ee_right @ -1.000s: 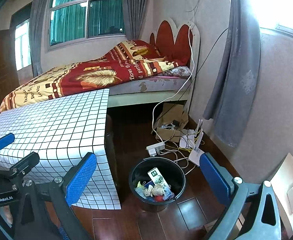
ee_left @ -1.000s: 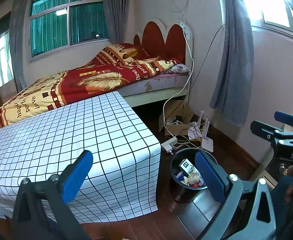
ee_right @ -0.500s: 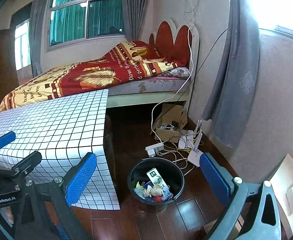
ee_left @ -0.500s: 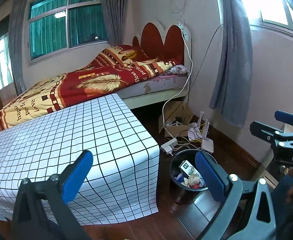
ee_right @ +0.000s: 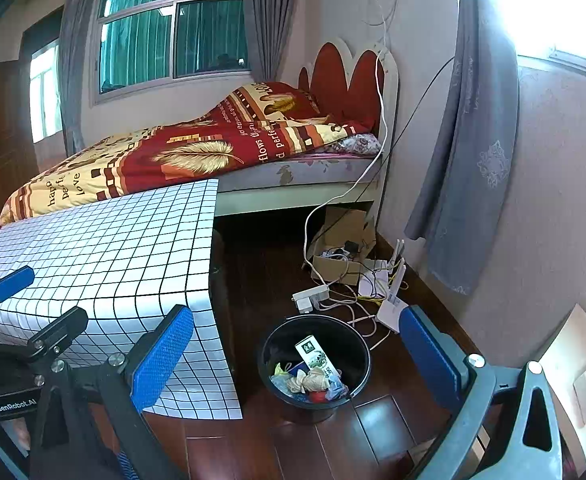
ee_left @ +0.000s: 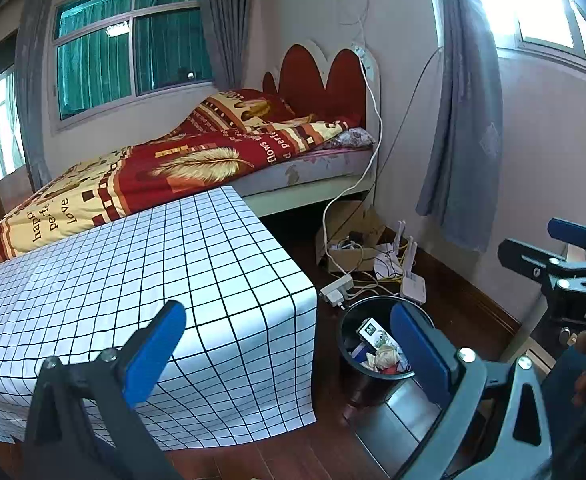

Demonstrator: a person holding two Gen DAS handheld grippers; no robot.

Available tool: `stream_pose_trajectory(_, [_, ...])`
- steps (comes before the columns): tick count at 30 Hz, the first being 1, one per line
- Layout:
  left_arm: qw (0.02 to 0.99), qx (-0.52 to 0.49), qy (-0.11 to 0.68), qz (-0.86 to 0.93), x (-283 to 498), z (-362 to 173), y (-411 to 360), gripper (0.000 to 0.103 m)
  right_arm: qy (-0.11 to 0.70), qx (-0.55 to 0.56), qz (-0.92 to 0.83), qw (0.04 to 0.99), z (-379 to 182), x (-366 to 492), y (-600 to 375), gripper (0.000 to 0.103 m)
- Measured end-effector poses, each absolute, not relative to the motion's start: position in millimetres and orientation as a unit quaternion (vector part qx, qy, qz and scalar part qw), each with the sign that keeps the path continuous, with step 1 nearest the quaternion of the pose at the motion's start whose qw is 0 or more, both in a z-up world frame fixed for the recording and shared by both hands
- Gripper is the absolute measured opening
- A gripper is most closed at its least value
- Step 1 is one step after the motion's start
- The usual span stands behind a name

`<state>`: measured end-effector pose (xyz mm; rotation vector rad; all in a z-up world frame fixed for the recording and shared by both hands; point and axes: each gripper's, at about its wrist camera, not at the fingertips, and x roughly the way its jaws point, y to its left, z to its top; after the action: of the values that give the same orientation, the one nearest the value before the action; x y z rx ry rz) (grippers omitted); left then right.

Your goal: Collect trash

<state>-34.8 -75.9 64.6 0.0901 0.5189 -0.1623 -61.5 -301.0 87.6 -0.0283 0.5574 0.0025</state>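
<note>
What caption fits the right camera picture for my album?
Open right claw above a black trash bin holding wrappers and a carton, beside a checked table.

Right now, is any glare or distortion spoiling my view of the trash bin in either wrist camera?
Left wrist view: the window at upper right is blown out, but the trash bin is evenly lit, partly hidden behind one blue pad. Right wrist view: same window glare, bin sharp and unobstructed; fisheye bends the room edges in both.

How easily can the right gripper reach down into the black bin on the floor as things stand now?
Probably yes. The right gripper is open and empty, and the bin stands uncovered on the floor in front of it. The table is off to the side, not between them.
</note>
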Motion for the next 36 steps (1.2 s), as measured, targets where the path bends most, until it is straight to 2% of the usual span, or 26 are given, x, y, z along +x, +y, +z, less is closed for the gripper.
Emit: stream_pose_trajectory(36, [0.960,0.044,0.262,-0.088,-32.7,60.0,-70.8,0.103,0.277,-0.012,0.003,0.961,85.3,-65.6,-296.4,0.103])
